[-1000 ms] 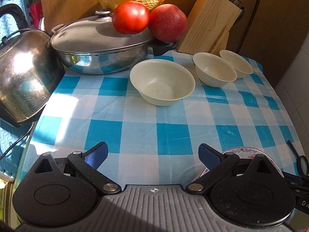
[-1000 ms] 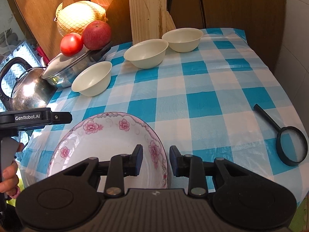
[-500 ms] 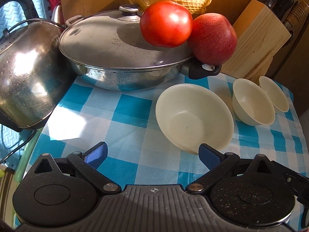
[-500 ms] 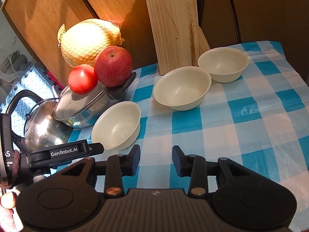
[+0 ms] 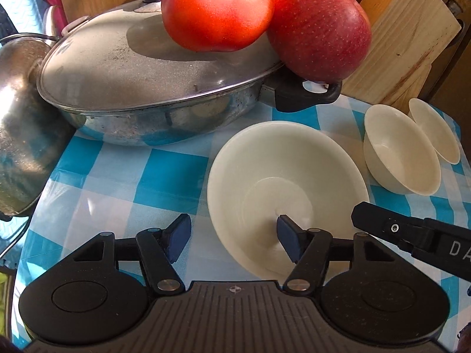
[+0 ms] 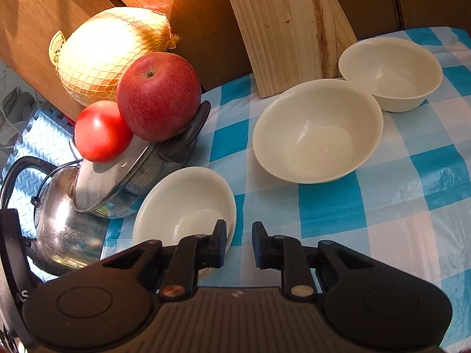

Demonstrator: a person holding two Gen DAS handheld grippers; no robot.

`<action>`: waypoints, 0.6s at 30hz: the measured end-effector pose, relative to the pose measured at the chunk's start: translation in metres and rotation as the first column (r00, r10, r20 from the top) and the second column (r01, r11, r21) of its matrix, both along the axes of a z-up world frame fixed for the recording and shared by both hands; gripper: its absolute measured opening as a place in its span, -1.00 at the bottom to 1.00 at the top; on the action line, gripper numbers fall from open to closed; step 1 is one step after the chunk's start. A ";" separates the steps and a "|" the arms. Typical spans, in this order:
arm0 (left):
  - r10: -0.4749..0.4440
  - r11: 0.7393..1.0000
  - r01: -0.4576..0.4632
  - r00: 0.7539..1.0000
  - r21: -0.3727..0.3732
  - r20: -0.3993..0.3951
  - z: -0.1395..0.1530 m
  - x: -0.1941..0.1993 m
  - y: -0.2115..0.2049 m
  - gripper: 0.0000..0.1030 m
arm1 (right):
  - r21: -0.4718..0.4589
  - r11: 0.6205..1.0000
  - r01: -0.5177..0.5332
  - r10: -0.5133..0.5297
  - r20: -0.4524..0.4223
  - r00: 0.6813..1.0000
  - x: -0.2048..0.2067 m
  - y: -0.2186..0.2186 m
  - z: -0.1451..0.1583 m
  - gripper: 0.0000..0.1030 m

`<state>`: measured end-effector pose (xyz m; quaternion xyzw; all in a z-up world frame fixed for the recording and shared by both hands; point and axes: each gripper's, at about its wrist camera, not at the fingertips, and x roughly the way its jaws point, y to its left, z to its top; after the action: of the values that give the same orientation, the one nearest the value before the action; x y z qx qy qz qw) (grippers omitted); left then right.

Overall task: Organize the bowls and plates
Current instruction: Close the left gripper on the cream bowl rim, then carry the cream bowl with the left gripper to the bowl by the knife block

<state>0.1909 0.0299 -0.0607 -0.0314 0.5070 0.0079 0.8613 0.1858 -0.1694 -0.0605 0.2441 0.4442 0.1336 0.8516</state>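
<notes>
- Gingham in blue and white covers my table (image 6: 332, 206); wood panelling (image 6: 44, 23) stands behind, blue foam matting (image 6: 38, 138) beside.
- Writing: "DA" on my right tool (image 6: 239, 244) in the left view; the netted melon's (image 6: 109, 56) label is unreadable.
- My left tool (image 5: 232, 236) gapes wide, straddling the nearest bowl's (image 5: 282, 176) rim, holding nothing.
- My right tool, partly open, holds nothing; two bowls (image 6: 318, 131) (image 6: 390, 72) sit by the knife block (image 6: 288, 26).

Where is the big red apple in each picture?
Left wrist view: the apple is at the top right, touching the tomato.
Right wrist view: the apple is left of centre, above the tomato.
Shared landmark: the pan lid beneath them.
</notes>
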 end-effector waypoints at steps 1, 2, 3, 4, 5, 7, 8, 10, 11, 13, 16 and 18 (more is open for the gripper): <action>-0.007 1.000 0.007 1.000 -0.001 0.002 0.001 0.000 -0.001 0.24 | 0.000 1.000 -0.009 0.009 0.000 1.000 0.001 0.001 0.001 -0.74; -0.013 1.000 0.013 1.000 -0.004 0.001 0.001 0.000 -0.002 0.21 | 0.000 1.000 -0.016 0.016 -0.002 1.000 0.002 0.002 0.001 -0.76; -0.022 1.000 0.022 1.000 -0.010 -0.001 0.001 0.000 -0.003 0.19 | 0.006 1.000 -0.022 0.022 -0.006 1.000 0.003 0.003 0.000 -0.81; -0.030 0.999 0.029 1.000 -0.015 -0.004 0.001 -0.001 -0.005 0.16 | 0.015 1.000 -0.027 0.028 -0.015 1.000 0.003 0.003 -0.001 -0.86; -0.041 0.999 0.041 0.999 -0.022 -0.007 0.002 -0.002 -0.006 0.11 | 0.018 0.999 -0.031 0.032 -0.019 0.999 0.003 0.003 -0.001 -0.85; -0.064 0.998 0.064 0.998 -0.027 -0.012 0.003 -0.005 -0.010 0.00 | 0.014 0.999 -0.037 0.037 -0.015 0.999 -0.001 0.003 0.002 -0.85; -0.073 0.997 0.073 0.997 -0.028 -0.011 0.004 -0.007 -0.012 0.00 | 0.006 0.999 -0.038 0.038 -0.015 0.999 -0.003 0.002 0.003 -0.85; -0.094 0.995 0.093 0.996 -0.031 -0.007 0.007 -0.011 -0.016 -0.01 | 0.008 0.999 -0.031 0.032 -0.018 0.999 -0.009 -0.003 0.006 -0.85; -0.104 0.994 0.103 0.995 -0.035 -0.004 0.008 -0.013 -0.018 -0.02 | 0.012 1.000 -0.027 0.027 -0.019 0.999 -0.012 -0.007 0.007 -0.85; -0.128 0.990 0.128 0.992 -0.054 -0.003 0.011 -0.018 -0.021 -0.02 | 0.018 1.000 -0.017 0.018 -0.028 0.999 -0.019 -0.013 0.010 -0.85; -0.177 0.982 0.176 0.984 -0.064 0.001 0.016 -0.030 -0.035 -0.01 | 0.021 1.000 0.000 0.001 -0.046 0.999 -0.033 -0.028 0.014 -0.85; -0.209 0.976 0.209 0.978 -0.061 0.008 0.017 -0.036 -0.046 -0.01 | 0.019 1.000 0.014 -0.013 -0.049 0.999 -0.043 -0.038 0.016 -0.84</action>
<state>0.1552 -0.0158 -0.0435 -0.0044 0.5069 -0.0984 0.8564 0.1433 -0.2073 -0.0450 0.2583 0.4618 0.1261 0.8391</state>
